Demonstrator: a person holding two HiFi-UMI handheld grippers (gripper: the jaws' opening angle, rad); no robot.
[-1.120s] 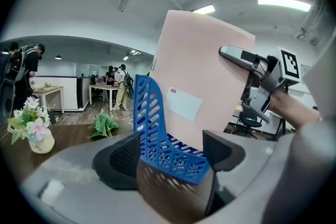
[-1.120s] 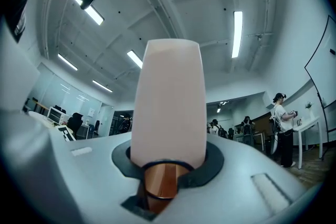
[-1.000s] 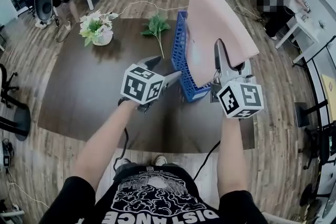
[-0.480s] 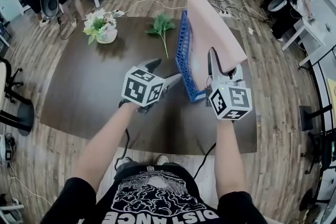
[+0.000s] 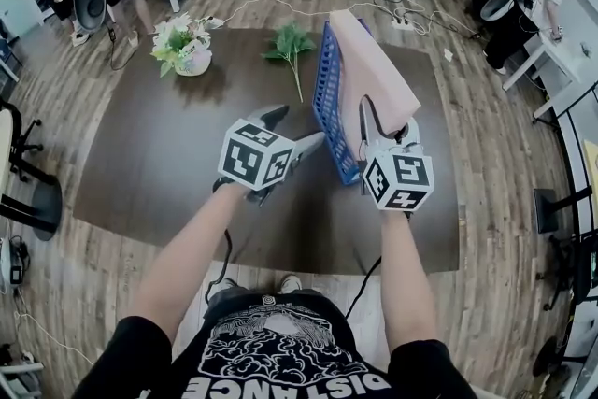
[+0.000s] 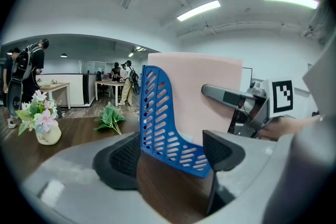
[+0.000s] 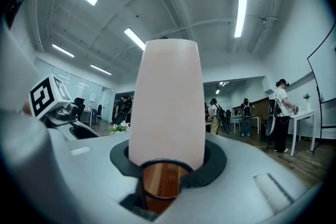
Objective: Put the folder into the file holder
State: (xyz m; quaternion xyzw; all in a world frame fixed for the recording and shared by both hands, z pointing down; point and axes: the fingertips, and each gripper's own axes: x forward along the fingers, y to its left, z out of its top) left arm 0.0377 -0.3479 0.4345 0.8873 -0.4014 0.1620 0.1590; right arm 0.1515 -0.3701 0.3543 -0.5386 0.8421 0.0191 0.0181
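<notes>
Empty left gripper jaws apart; right gripper jaws just been opening, folder gripped upright between them

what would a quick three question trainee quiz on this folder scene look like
1. Which colour is the file holder? A red B blue C green
2. True or false: the left gripper holds the pink folder.
3. Name the loose green item lying on the table.
Key: 1 B. 2 False: it sits between the right gripper's fingers, which have just been opening. 3 The leafy sprig.
</notes>
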